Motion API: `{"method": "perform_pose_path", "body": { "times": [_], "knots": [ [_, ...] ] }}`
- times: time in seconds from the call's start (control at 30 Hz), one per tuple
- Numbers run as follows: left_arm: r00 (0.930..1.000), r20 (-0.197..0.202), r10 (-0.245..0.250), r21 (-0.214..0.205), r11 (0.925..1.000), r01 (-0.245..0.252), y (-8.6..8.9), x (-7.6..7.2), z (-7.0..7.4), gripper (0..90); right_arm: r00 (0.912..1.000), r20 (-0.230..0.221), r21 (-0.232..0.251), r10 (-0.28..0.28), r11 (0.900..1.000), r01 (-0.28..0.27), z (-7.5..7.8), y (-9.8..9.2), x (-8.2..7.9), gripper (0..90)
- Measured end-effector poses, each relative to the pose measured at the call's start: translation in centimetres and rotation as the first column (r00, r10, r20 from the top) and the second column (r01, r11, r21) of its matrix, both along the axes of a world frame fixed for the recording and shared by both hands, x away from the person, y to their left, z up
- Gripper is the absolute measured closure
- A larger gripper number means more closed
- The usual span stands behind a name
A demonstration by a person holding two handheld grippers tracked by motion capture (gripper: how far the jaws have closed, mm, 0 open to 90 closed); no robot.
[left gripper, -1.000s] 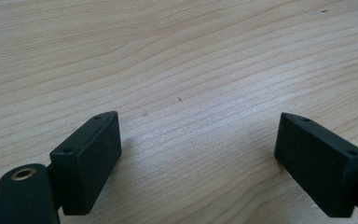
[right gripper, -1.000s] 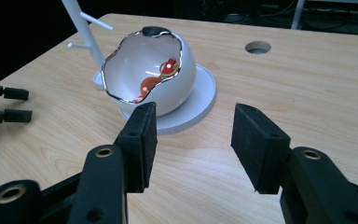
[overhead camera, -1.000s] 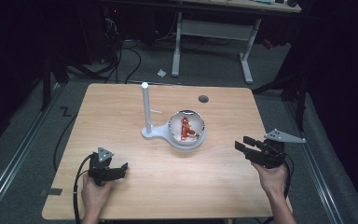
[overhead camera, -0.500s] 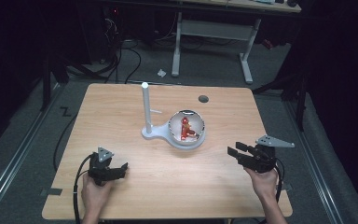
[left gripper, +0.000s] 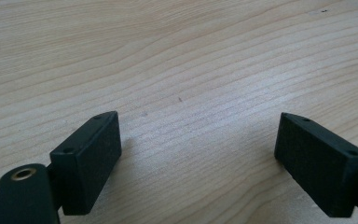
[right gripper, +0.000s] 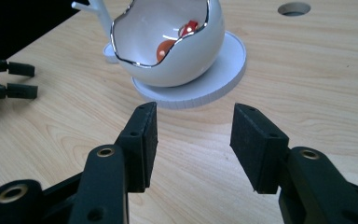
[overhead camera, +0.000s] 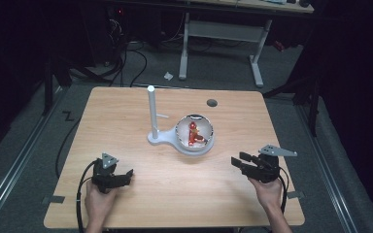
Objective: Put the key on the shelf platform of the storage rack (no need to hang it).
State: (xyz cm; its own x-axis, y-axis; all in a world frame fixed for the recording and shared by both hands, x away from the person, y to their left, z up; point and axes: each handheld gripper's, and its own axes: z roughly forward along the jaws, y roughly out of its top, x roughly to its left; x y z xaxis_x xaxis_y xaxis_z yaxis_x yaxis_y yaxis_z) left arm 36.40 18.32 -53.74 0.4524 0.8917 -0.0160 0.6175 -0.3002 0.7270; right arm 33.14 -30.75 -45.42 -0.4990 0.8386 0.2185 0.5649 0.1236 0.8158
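The wooden table (overhead camera: 175, 194) carries everything, with a small round hole (overhead camera: 212, 102) near its far edge. At its middle stands a white stand (overhead camera: 161, 138): a flat round base joined to an upright post (overhead camera: 151, 109) that has a short peg on its side. On the round base sits a white, egg-shaped bowl (overhead camera: 194, 135) with a jagged silver rim, and inside it lie small red and orange pieces (overhead camera: 193, 133), too small to make out clearly, perhaps little toys.

The left claw (overhead camera: 125, 175) rests low over the table at the near left, well apart from the bowl; its jaws stand wide open over bare wood, released. The right claw (overhead camera: 238, 162) is at the near right, pointing toward the bowl, near it but not touching. Its jaws stand partly apart with nothing between them, so it too is released.
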Motion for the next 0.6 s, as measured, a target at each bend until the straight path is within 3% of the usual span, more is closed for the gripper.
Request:
{"method": "perform_pose_path", "body": {
  "times": [0.6],
  "knots": [
    [1.0, 0.0, 0.0, 0.0, 1.0, 0.0, 0.0, 0.0, 0.0, 15.0, 0.9993, -0.037, -0.019, -0.001, 0.9998, 0.0, -2.0, 0.4, 0.2, 51.4]
  ]
}}
